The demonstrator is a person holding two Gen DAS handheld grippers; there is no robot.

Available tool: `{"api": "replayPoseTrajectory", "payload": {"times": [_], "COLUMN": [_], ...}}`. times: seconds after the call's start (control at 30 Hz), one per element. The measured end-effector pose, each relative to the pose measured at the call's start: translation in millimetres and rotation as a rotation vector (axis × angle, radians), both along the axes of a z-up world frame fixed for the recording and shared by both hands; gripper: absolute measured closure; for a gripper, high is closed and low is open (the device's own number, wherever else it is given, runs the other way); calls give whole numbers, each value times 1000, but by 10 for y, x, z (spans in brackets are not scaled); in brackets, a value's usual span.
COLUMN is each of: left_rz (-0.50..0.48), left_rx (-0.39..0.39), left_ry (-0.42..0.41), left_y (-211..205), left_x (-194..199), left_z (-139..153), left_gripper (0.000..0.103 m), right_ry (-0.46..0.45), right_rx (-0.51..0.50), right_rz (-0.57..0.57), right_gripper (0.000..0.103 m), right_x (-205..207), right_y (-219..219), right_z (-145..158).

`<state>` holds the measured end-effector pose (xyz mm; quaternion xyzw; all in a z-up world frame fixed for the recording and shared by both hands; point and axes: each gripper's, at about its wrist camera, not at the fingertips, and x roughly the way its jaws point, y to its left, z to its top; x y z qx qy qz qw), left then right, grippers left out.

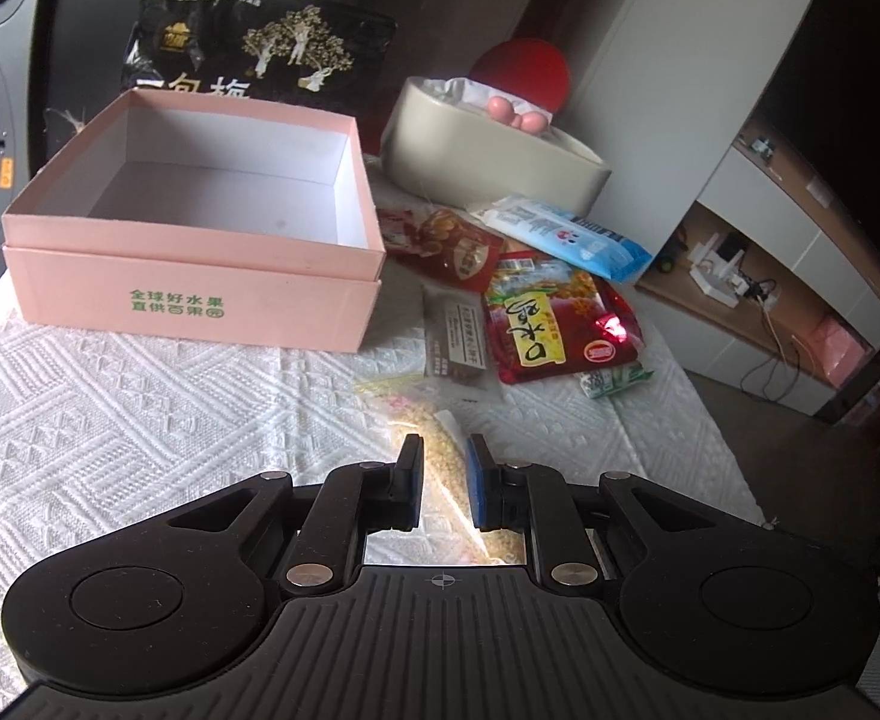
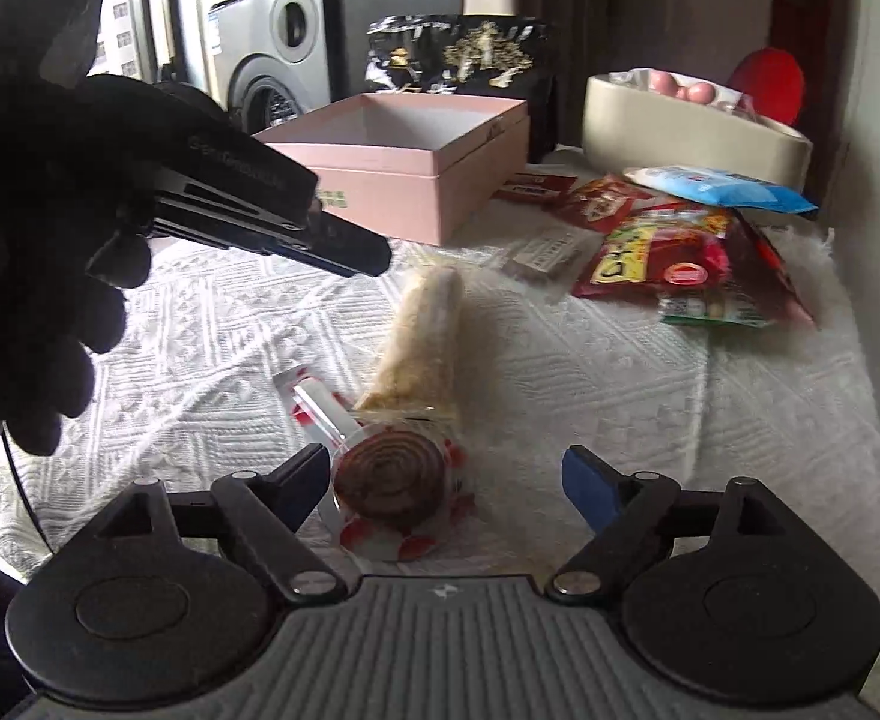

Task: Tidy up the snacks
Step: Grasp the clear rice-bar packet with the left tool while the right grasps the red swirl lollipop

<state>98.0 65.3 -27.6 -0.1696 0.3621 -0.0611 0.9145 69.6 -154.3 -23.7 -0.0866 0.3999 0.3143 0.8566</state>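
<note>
An open, empty pink box (image 1: 200,222) stands on the white cloth; it also shows in the right wrist view (image 2: 404,165). A clear bag of tan crumbly snack (image 1: 446,462) lies on the cloth between the narrowly parted fingers of my left gripper (image 1: 445,456); the jaws hover above it, not closed on it. In the right wrist view the same bag (image 2: 425,336) lies ahead, with a brown spiral-roll snack in a clear red-dotted wrapper (image 2: 389,480) nearest. My right gripper (image 2: 446,474) is open around that roll. The left gripper (image 2: 320,240) hangs above the bag.
Red snack packets (image 1: 554,324), a brown bar (image 1: 455,336), a blue-white pack (image 1: 566,234) and a small green pack (image 1: 614,381) lie right of the box. A beige bowl (image 1: 488,162) and a black bag (image 1: 260,54) stand behind. The table edge runs at right.
</note>
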Motion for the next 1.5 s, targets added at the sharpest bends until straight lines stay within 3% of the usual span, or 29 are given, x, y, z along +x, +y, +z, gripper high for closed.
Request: {"api": "replayPoseTrajectory", "payload": {"times": [0.13, 0.33, 0.43, 0.53, 0.63, 0.77, 0.8, 0.93, 0.97, 1.0, 1.07, 1.13, 1.27, 1.33, 1.43, 1.5], "left_rz": [-18, -108, -167, -165, -121, -28, -13, 21, 7, 0, -7, -51, -130, -128, -126, -145], "left_rx": [60, 314, 429, 470, 485, 427, 371, -83, -129, -111, 0, 83, 262, 276, 223, 280], "left_ry": [-45, -129, -112, -92, -114, -49, -33, 41, 54, 59, 50, 32, -25, -40, -82, -93], "left_y": [-175, -680, -846, -785, -606, -309, -233, 86, 79, 32, -131, -303, -626, -655, -653, -754], "left_x": [-12, 64, 63, -11, -136, -111, -99, 19, 71, 115, 179, 213, 183, 163, 177, 237], "left_z": [78, 76, -58, -167, -181, -204, -205, -197, -207, -208, -186, -166, -155, -142, -42, -28], "left_gripper": [86, 85, 83, 79, 79, 81, 81, 80, 80, 80, 79, 71, 68, 69, 69, 69], "right_ry": [5, -41, 10, 2, -11, -19, -19, -25, -26, -28, -32, -34, -38, -40, -40, -40], "right_rx": [66, 103, 137, 192, 171, 143, 138, 112, 102, 92, 77, 69, 50, 43, 39, 34], "right_rz": [-76, -328, -428, -442, -436, -430, -428, -421, -420, -419, -417, -416, -413, -412, -411, -409], "right_gripper": [18, 15, 15, 10, 8, 5, 5, 4, 3, 3, 3, 3, 3, 3, 3, 2], "right_x": [-1, 100, 210, 209, 197, 200, 202, 203, 207, 203, 199, 197, 202, 199, 200, 203], "right_y": [-307, -662, -799, -871, -822, -765, -755, -706, -688, -674, -653, -648, -627, -616, -611, -603], "right_z": [29, -48, -176, -221, -236, -243, -243, -245, -244, -247, -250, -253, -259, -261, -265, -266]}}
